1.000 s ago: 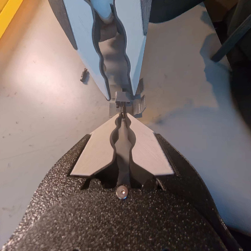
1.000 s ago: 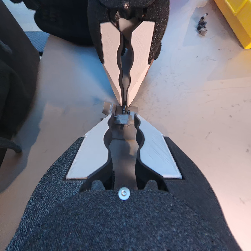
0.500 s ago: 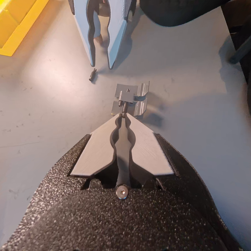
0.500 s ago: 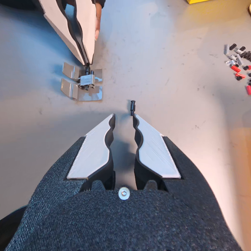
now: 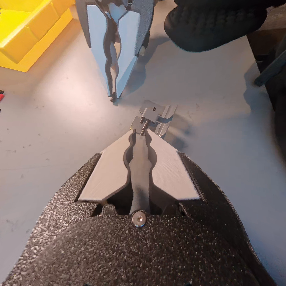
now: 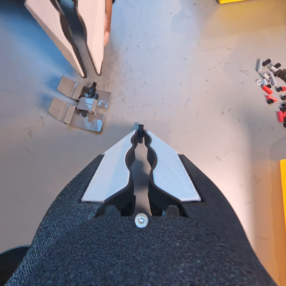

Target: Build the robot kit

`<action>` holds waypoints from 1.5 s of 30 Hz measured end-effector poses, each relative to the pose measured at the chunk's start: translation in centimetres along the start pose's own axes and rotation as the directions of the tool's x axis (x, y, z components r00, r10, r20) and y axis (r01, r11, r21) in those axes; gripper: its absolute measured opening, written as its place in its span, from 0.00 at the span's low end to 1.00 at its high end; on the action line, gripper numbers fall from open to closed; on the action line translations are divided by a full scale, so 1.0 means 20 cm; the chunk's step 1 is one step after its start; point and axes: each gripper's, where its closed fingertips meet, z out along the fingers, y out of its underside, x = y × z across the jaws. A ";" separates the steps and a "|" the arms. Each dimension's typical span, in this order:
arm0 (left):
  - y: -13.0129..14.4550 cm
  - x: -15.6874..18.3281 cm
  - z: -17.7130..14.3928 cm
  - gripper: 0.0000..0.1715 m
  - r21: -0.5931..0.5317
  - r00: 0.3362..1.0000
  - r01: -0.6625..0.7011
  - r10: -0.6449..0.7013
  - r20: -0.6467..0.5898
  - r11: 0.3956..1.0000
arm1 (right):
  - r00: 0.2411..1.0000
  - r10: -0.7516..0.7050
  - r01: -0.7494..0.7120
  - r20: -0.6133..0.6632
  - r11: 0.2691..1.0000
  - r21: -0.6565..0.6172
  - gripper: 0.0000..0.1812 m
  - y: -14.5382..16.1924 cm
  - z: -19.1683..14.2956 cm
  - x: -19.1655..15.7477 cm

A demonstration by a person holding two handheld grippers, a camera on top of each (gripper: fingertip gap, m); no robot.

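A small grey assembly (image 6: 86, 105) of flat panels, a grey block and black pins lies on the grey table; it also shows in the left wrist view (image 5: 152, 114). My left gripper (image 5: 140, 131) is slightly open, its tips just short of the assembly's protruding black pin (image 5: 144, 125) and not gripping it. In the right wrist view the left gripper (image 6: 91, 75) hangs just above that pin. My right gripper (image 6: 140, 131) is shut on a loose small black pin (image 6: 140, 134), beside the assembly. The left wrist view shows the right gripper (image 5: 113, 97) with the pin (image 5: 113, 99) at its tips.
A yellow bin (image 5: 23, 38) stands at the far left in the left wrist view, and a yellow edge (image 6: 283, 193) shows at the right. A pile of small red, black and grey parts (image 6: 275, 89) lies to the right. A dark sleeve (image 5: 216, 23) and the table's edge (image 5: 253, 65) are nearby. The tips of one gripper are about 9 centimeters away from the tips of the other.
My right gripper left the assembly, moved to the loose black pin and shut on it. My left gripper opened and let go of the assembly's pin.
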 end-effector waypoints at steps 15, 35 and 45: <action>0.04 0.02 0.02 0.08 -0.045 0.999 -0.017 0.015 -0.047 0.999 | 0.989 -0.028 0.021 0.146 0.999 0.043 0.04 -0.05 -0.10 -0.29; 0.07 0.04 0.07 0.02 -0.101 0.997 -0.075 0.073 -0.018 0.992 | 0.996 -0.061 0.059 0.069 0.998 0.030 0.04 -0.09 -0.07 -0.19; 0.08 0.04 0.04 0.03 -0.094 0.999 -0.047 0.044 -0.027 0.994 | 0.990 -0.064 0.064 0.128 0.998 0.007 0.04 -0.04 -0.10 -0.28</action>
